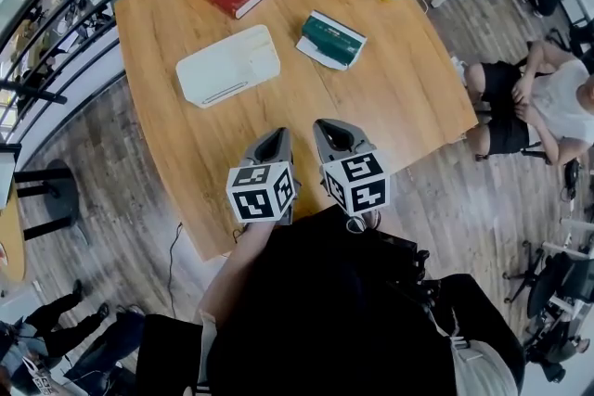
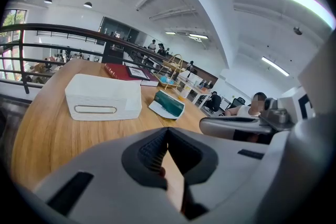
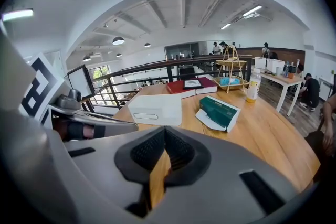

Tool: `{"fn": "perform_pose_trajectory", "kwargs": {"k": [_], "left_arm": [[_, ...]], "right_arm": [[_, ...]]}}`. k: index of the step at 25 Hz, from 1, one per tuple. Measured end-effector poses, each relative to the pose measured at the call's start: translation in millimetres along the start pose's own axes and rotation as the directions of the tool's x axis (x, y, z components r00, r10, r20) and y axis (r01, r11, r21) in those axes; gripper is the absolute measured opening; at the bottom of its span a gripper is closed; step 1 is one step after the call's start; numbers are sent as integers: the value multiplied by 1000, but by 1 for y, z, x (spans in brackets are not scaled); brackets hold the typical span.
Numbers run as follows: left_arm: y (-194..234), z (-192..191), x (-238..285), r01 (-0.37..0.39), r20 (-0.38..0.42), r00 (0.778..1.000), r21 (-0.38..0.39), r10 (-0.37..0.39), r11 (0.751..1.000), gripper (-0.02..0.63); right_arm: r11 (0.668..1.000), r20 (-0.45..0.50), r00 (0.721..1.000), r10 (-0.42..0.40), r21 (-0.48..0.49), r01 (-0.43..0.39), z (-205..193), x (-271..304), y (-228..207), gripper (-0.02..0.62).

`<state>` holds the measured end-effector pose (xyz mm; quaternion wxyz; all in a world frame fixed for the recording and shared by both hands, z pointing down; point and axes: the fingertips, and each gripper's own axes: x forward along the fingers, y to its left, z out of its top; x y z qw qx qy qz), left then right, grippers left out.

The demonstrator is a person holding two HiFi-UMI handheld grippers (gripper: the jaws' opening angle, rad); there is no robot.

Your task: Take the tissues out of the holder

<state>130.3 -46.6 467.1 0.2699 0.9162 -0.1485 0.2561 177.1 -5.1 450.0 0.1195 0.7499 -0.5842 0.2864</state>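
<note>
The white tissue holder [image 1: 227, 65] is lying crosswise well ahead, the left gripper [image 1: 272, 140] sitting nearer it than the right gripper [image 1: 331, 130], both hovering closed and empty.

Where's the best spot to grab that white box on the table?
Probably across its shorter width, coming down from above, if the jaws open wide enough. The white box lies flat and low on the table, and nothing touches its long sides.
</note>
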Motion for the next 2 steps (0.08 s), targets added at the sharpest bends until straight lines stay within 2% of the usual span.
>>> {"fn": "perform_pose_trajectory", "kwargs": {"k": [2], "left_arm": [[0, -1, -1, 0, -1, 1000, 1, 0, 1000, 12]], "right_arm": [[1000, -6, 1000, 5, -1, -5, -2, 0, 3, 11]]}}
